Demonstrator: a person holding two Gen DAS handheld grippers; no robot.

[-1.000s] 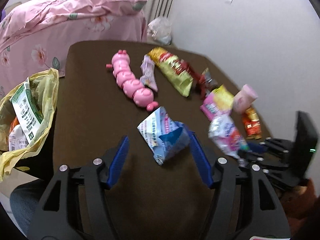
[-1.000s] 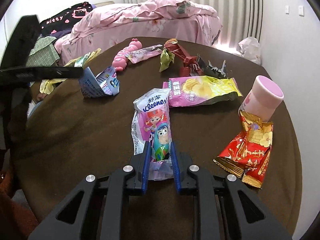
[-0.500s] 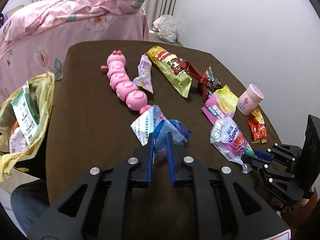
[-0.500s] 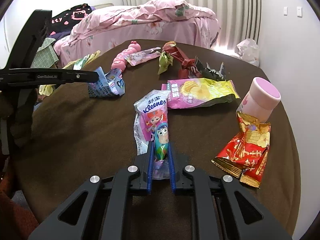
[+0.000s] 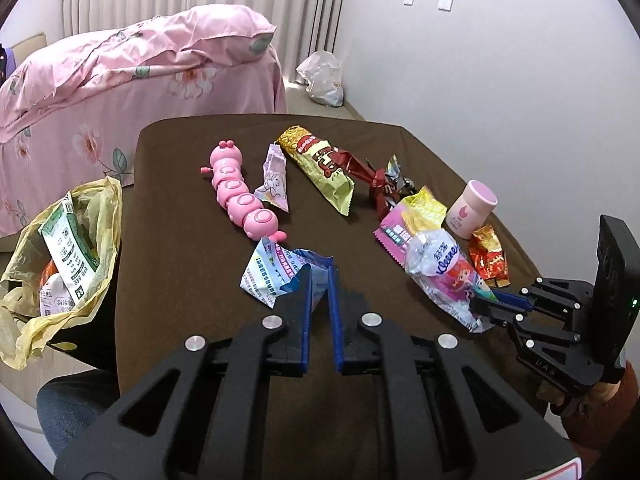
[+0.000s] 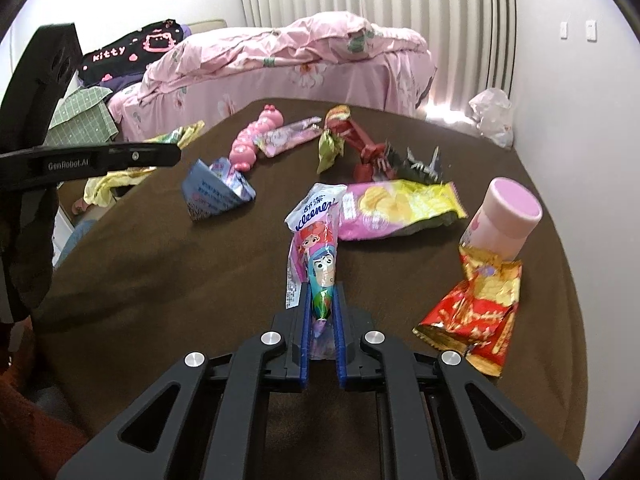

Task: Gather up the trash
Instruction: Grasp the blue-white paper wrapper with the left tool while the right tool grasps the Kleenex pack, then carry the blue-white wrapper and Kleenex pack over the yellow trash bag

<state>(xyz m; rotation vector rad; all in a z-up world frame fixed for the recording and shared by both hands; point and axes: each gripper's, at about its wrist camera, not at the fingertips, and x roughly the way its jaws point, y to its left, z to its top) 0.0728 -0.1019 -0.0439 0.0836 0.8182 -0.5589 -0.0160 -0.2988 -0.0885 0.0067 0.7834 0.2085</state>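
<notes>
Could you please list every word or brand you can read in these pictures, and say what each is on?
"Kleenex": tissue pack.
"GenRobot.AI": left gripper, on its side.
"kitty": black garment on the bed.
Print on the blue-white wrapper, pink-yellow chip bag and carton: too small or blurred.

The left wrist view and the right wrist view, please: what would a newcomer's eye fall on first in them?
Probably the brown table strewn with bright wrappers, with a pink caterpillar toy lying near its far side. Next, each hand-held gripper is shut on trash: the left hand-held gripper pinches a blue-white packet, and the right hand-held gripper a Kleenex tissue pack. A yellow bag holding cartons hangs off the table's left edge.
</notes>
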